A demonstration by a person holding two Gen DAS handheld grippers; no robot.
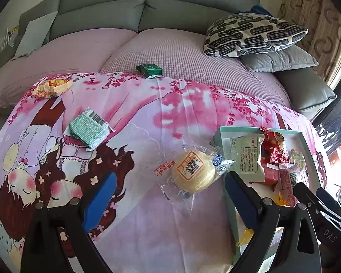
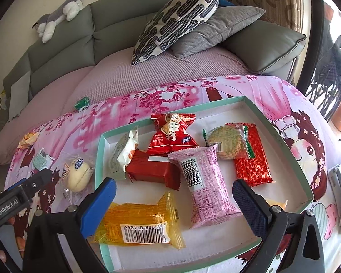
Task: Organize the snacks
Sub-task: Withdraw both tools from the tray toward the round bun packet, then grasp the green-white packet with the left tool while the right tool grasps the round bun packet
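Most snacks already lie in the mint-rimmed tray [image 2: 282, 136]; left of it four wait on the pink cloth [image 1: 147, 118], nearest the round pastry [image 1: 193, 170]. Left gripper [image 1: 170, 195] and right gripper [image 2: 174, 195] gape wide, empty.

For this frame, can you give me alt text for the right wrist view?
An open right gripper hovers over a mint-edged tray holding several wrapped snacks, with a pink packet and a yellow packet nearest. Left of the tray, a round pastry lies on the pink cartoon cloth.
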